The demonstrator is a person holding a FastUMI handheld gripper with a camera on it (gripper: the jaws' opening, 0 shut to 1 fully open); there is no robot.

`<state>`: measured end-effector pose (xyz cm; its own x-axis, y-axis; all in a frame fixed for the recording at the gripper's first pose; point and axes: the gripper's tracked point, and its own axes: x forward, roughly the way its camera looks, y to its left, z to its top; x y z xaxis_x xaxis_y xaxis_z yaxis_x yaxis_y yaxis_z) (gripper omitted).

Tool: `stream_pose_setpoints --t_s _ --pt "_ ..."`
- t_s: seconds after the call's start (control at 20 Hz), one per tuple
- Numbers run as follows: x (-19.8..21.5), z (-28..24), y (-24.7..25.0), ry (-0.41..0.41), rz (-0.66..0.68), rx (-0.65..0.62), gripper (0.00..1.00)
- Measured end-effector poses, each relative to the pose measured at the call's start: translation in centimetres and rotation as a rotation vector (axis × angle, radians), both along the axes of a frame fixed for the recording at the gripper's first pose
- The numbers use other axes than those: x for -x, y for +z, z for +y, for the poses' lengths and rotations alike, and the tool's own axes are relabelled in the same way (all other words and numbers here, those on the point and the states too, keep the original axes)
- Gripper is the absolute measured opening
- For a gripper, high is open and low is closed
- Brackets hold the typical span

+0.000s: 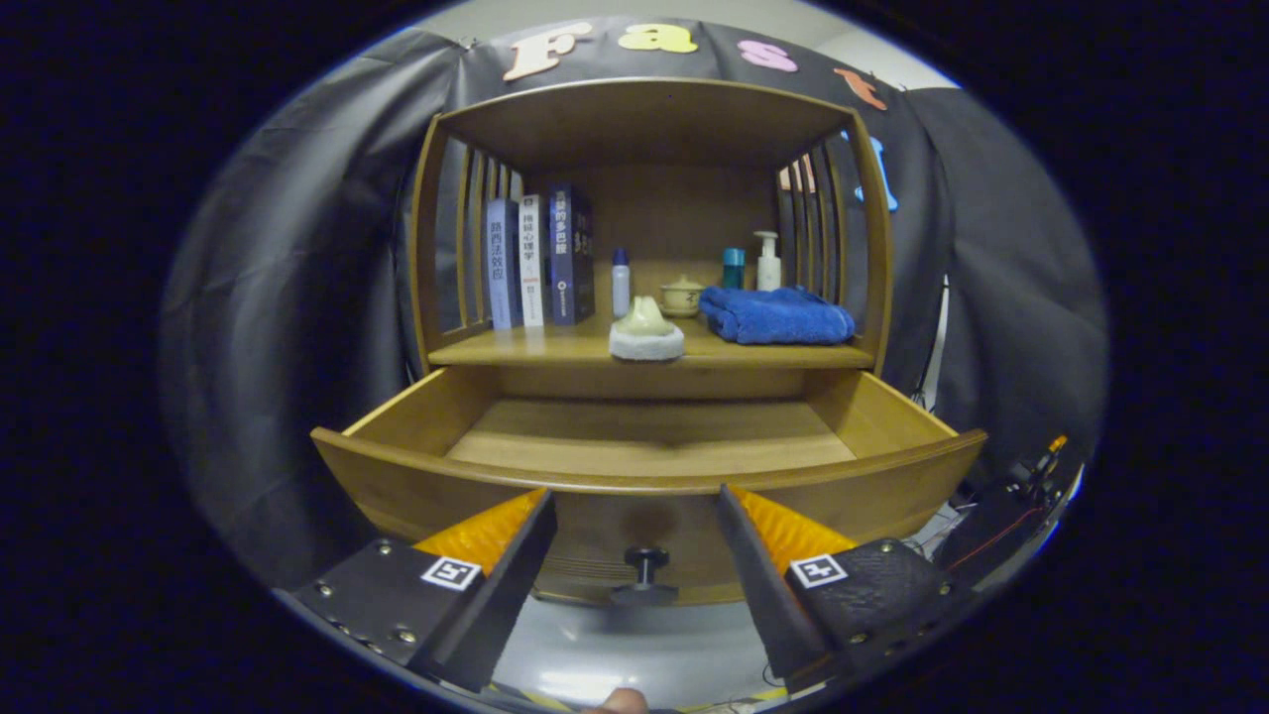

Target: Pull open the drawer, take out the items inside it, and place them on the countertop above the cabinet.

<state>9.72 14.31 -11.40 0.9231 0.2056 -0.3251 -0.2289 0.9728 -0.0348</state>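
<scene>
A: Gripper (634, 516) fingers spread wide apart, clamped on nothing. Agree?

B: Agree. Drawer knob (644, 575) sits in the gap between the fingers (516, 565), not touching either one.

A: Drawer (397, 476) state?

B: Pulled out, front panel just ahead of the fingertips. Bare wooden bottom visible inside; the strip right behind the front panel is hidden, so can't tell what's down there.

A: Items on the countertop (496, 349) above the drawer?

B: Pale lidded thing on a white pad (645, 329) at the front edge, centred, straight beyond the gap between the fingers. Could be a small teapot or a lid, too small to say.

A: And further out?

B: Folded blue towel (776, 315) to its right. Three upright books (540, 260) to the left against the slatted side. Behind, along the back panel: a small white bottle with blue cap (621, 282), a little lidded cup (682, 296), a teal bottle (733, 268), a white pump bottle (767, 261).

A: Anything else?

B: Cabinet (644, 114) has a roof panel above the countertop, slats on both sides. A fingertip (617, 703) shows at the very bottom behind the gripper.
</scene>
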Motion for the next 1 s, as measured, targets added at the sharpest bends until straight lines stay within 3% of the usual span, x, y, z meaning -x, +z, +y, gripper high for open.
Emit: stream_pose_setpoints --t_s 0.4,1.0 --pt "-1.0 0.3 0.7 -0.018 -0.016 0.047 0.99" --pt "-8.6 2.3 0.1 -0.014 0.011 0.083 0.99"
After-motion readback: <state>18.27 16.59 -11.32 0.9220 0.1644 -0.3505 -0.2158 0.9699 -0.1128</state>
